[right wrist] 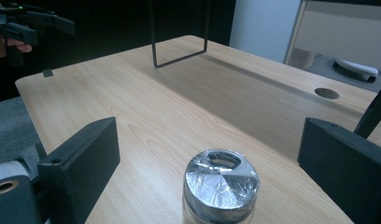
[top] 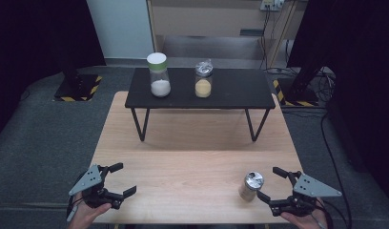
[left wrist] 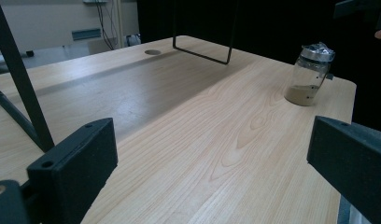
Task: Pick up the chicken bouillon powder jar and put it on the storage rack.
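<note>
**Open right tool beside the foil-capped jar**

Small clear glass jar (top: 250, 187) with a crinkled silver foil cap and a layer of tan powder at its bottom: upright on the pale wooden desk (top: 183, 162), near the right front corner. Seen from the right tool's own camera, standing low between the two black jaws, nearer the camera than their tips, touching neither (bare wood visible on both sides of the cap).

Right tool (top: 273, 186), held in a hand at the lower right edge of the high view: jaws wide apart, nothing clamped, tips just beside the jar and pointing toward it.

Left tool (top: 120, 180), held in a hand at the lower left corner of the desk: jaws likewise spread, nothing between them but wood grain, well apart from the jar, which sits far off across the desk in the left gripper view (left wrist: 307, 74).

Farther back, on the desk: a low black metal-legged shelf (top: 230, 95), carrying a clear jar with a white lid and white powder (top: 159, 75) and, just beside it, a foil-capped clear jar of yellow powder (top: 203, 80).
</note>
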Available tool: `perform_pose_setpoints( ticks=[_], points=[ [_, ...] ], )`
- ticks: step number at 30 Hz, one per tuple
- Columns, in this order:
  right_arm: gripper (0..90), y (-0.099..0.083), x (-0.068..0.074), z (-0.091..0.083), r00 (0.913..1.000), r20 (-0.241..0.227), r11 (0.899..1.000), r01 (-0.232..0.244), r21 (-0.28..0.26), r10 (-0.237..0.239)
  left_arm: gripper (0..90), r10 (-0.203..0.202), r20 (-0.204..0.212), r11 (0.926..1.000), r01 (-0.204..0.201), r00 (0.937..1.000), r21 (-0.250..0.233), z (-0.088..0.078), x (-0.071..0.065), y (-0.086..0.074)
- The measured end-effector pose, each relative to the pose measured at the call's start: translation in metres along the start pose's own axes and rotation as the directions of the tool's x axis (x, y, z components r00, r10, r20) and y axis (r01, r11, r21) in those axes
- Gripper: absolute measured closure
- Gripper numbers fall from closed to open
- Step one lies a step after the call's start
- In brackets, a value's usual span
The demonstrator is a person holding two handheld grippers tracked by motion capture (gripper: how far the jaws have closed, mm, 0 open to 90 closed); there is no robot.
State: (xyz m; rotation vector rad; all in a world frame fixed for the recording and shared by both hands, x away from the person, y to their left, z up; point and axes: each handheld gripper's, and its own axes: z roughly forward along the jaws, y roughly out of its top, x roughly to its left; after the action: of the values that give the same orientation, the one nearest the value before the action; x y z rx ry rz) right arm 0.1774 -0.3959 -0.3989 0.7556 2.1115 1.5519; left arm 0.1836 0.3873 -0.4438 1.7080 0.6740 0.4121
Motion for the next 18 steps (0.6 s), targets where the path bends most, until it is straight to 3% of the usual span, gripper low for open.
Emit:
perform_pose_setpoints(
  ticks=[7,18],
  points=[
    [6.2,-0.0007,0.0007,0.0048,0.9996,-0.013,1.0,0.025,0.017,-0.025,0.9,0.005,0.012,1.0,-0.005,0.9999,-0.001,0.0011,0.0007,0.0002],
    [6.2,-0.0015,0.0009,0.0049,0.9998,-0.012,1.0,0.017,0.015,-0.017,0.8,0.004,0.011,1.0,-0.004,0.9999,-0.001,0.0007,0.0002,0.0003]
  ],
)
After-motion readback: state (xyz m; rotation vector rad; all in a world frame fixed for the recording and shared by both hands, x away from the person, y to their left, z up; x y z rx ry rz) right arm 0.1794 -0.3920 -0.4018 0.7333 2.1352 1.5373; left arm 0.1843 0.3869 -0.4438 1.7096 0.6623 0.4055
